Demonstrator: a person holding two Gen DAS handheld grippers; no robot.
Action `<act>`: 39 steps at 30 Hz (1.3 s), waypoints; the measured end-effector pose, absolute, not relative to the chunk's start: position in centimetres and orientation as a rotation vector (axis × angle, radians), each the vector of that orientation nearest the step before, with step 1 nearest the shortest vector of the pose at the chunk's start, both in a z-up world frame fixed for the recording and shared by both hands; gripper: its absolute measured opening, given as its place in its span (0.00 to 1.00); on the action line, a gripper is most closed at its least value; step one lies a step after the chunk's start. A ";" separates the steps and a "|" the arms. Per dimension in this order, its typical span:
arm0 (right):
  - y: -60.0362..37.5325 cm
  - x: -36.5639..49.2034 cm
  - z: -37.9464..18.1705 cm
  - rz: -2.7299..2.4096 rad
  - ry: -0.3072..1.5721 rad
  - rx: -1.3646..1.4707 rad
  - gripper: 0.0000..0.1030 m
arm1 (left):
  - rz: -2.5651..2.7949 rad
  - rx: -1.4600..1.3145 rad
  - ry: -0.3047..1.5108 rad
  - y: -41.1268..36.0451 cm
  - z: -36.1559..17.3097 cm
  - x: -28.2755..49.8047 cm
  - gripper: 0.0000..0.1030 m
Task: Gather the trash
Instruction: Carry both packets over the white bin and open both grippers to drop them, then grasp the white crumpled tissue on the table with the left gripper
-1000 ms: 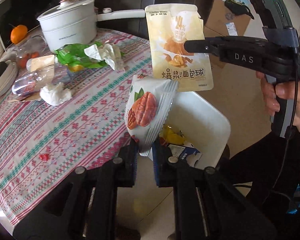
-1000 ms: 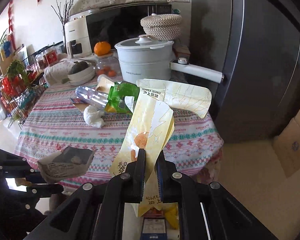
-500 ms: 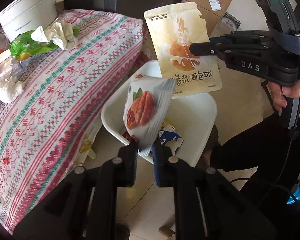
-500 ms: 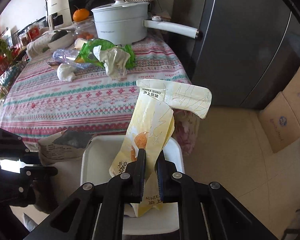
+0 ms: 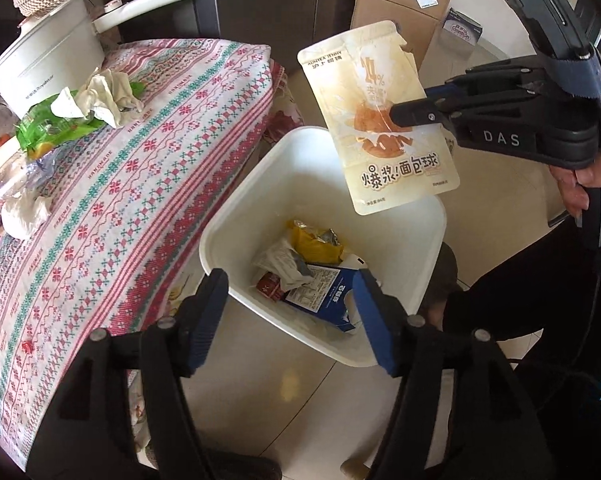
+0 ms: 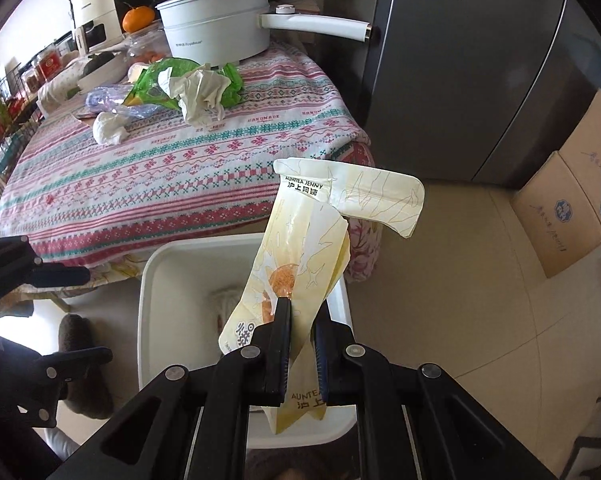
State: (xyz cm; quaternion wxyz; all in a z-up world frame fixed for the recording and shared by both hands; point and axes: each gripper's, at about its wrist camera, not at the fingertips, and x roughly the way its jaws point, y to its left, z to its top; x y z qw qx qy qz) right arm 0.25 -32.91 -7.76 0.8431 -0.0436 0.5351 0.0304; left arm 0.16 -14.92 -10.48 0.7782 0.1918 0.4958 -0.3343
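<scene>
Left gripper [image 5: 292,316]: I'd just opened it; jaws wide, empty.
Right gripper [image 6: 300,344]: clamped on cream snack pouch [image 5: 376,120].
Risk: pouch could catch white plastic bin [image 5: 432,280] rim, spilling out.

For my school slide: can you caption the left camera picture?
Open left gripper above the white bin; right gripper holds a yellow snack pouch over it.

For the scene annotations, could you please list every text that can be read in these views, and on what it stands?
"AUNTEA JENNY": top of the yellow snack pouch held in the right gripper.
"爆浆!面包球": lower front of the pouch.
"24%": upper front of the pouch.
"DAS": side of the right gripper.
"HANDMADE": woven into the tablecloth.
Too small or blurred: pot logo, cardboard box labels, blue carton print.
</scene>
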 end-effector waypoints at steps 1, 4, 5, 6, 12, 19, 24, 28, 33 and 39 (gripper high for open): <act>-32.9 0.2 -7.8 0.066 1.133 -0.093 0.11 | -0.714 0.415 1.070 -14.7 -10.4 0.2 0.67; -32.6 0.2 -7.9 0.074 1.140 -0.097 0.12 | -0.681 0.426 1.067 -13.9 -10.2 0.5 0.71; -32.5 0.3 -8.0 0.077 1.143 -0.096 0.12 | -0.670 0.423 1.066 -13.6 -10.1 0.8 0.72; -32.4 0.4 -8.0 0.080 1.146 -0.095 0.13 | -0.661 0.418 1.066 -13.3 -10.1 1.0 0.72; -32.5 0.6 -7.9 0.118 1.151 -0.011 0.47 | -0.612 0.375 1.066 -11.5 -9.7 1.9 0.75; -32.6 1.0 -7.1 0.108 1.121 0.032 0.66 | -0.570 0.339 1.058 -9.6 -9.1 2.7 0.76; -32.1 1.8 -7.0 0.105 1.123 0.043 0.70 | -0.511 0.293 1.074 -7.6 -8.6 4.2 0.76; -31.2 2.9 -6.5 0.119 1.117 0.043 0.72 | -0.449 0.219 1.094 -5.4 -8.2 6.4 0.76; -29.4 4.7 -5.3 0.143 1.092 0.035 0.75 | -0.343 0.126 1.088 -2.2 -7.4 9.5 0.76; -26.9 8.2 -4.0 0.160 1.062 0.040 0.77 | -0.221 -0.040 1.078 1.9 -7.2 14.3 0.76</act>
